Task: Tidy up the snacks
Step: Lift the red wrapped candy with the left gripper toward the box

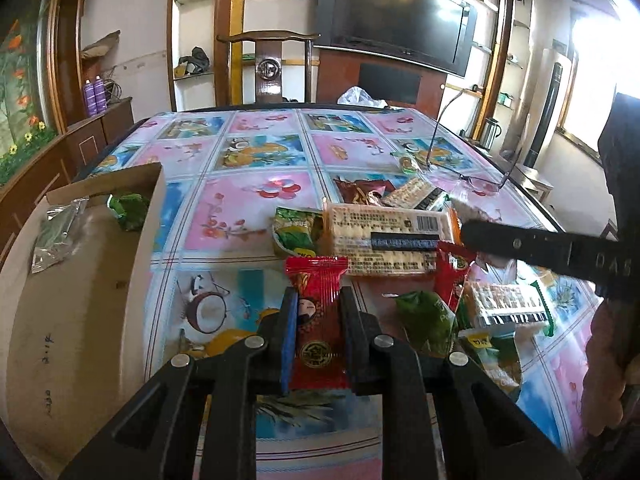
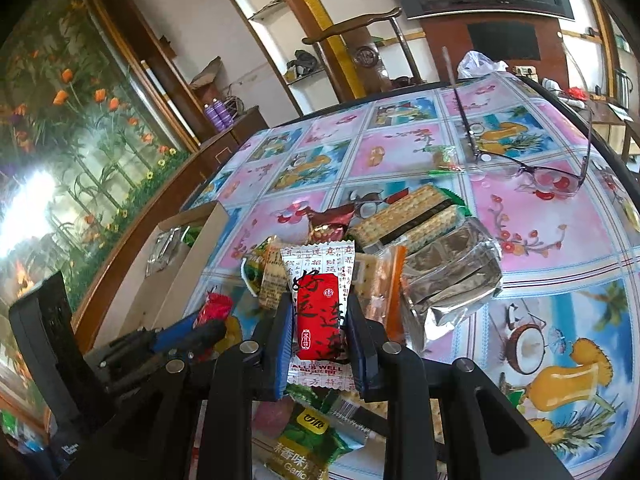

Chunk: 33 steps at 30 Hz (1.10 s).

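My left hand-held gripper is clamped on a red snack packet printed with a cartoon face, raised just above the counter and its fruit-patterned cloth. My right hand-held gripper pinches a white-and-red packet marked "ALL'S WELL" over the snack pile. That pile sits mid-counter: a long cracker pack with a barcode, a green packet touching its left end, a silver foil pack and a seaweed cracker pack behind it. An open cardboard box stands at the counter's left edge, holding a green packet and a silver one. A pair of glasses lies open beyond the pile, well apart from the box.
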Each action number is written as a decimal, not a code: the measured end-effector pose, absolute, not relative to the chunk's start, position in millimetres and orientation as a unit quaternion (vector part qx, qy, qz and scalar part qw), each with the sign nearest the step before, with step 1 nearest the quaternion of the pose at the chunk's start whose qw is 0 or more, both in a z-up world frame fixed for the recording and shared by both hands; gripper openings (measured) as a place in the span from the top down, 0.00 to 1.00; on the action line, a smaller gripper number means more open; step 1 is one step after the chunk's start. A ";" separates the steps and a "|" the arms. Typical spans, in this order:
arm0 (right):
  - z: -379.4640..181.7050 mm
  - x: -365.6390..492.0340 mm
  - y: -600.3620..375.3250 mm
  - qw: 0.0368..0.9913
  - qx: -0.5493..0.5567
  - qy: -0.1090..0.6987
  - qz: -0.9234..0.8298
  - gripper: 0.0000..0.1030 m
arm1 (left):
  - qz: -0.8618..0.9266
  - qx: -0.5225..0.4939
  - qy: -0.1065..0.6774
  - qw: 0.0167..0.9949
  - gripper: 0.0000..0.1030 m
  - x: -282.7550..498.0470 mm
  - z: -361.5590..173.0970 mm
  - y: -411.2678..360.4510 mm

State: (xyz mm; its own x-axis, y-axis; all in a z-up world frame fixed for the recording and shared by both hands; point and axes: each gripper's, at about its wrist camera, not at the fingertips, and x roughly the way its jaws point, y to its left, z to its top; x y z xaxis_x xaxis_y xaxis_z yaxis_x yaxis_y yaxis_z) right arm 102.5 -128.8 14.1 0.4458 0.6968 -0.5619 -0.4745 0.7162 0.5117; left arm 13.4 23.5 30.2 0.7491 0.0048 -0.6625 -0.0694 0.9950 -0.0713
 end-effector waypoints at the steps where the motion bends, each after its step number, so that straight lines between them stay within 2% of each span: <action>1: 13.9 101.2 -126.2 0.838 0.137 0.394 0.352 0.74 | 0.023 -0.041 0.352 0.935 0.82 13.2 30.6 23.1; 33: 7.4 95.8 -112.3 0.838 0.113 0.397 0.356 0.74 | 0.058 0.002 0.324 0.944 0.81 6.6 38.0 15.0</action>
State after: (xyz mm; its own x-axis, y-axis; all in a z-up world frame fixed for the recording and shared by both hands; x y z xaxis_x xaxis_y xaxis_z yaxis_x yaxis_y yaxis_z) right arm 95.8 -112.3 7.4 0.4315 0.6863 -0.5856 -0.5075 0.7213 0.4714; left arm 6.6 15.0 38.0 0.7827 0.1115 -0.6123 -0.1088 0.9932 0.0419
